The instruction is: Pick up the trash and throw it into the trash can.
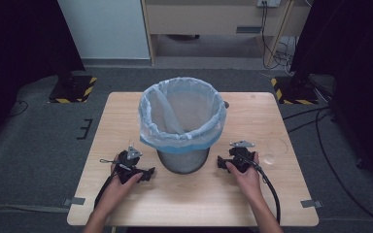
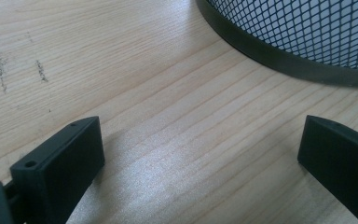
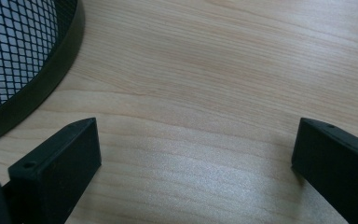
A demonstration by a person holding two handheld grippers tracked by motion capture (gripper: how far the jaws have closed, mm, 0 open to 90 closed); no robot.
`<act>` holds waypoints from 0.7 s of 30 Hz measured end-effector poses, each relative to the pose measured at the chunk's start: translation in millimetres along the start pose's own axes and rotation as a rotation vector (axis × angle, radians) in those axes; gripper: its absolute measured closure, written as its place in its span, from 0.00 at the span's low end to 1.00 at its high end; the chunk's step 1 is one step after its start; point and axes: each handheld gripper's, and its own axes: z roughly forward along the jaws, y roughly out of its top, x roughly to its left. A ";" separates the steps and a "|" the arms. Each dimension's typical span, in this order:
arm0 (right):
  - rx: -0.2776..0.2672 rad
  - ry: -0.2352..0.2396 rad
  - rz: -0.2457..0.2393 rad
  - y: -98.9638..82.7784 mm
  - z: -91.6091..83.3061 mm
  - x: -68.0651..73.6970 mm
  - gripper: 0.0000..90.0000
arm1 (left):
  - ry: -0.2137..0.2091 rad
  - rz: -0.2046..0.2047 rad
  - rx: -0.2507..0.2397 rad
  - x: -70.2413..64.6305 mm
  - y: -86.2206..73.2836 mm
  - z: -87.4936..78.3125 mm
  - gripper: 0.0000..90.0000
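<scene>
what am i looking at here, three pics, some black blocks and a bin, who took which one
A person sits at a wooden table and holds a hand-held tool with two jaws in each hand: the left gripper and the right gripper. The high view comes from a fixed camera above the table. The other two come from small cameras riding on each gripper; the black blocks are that gripper's own jaws. In the middle stands a black mesh wastebasket lined with a pale blue plastic bag. Its mesh wall appears in the left gripper view and the right gripper view. Both grippers are open, holding nothing.
</scene>
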 end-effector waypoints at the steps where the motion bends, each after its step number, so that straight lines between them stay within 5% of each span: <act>1: 0.000 0.000 0.000 0.0 0.0 0.0 0.02 | 0.000 0.000 0.000 0.0 0.0 0.0 0.00; 3: 0.002 0.009 -0.013 1.6 -1.8 -0.5 0.09 | 0.000 0.000 0.000 0.0 0.0 0.0 0.00; 8: -0.039 0.033 -0.031 6.2 -12.9 -0.7 0.07 | 0.000 0.000 0.000 0.1 0.0 0.0 0.00; 21: -0.184 0.048 -0.062 33.9 -84.7 -23.3 0.03 | 0.000 0.000 0.000 0.0 0.0 0.0 0.00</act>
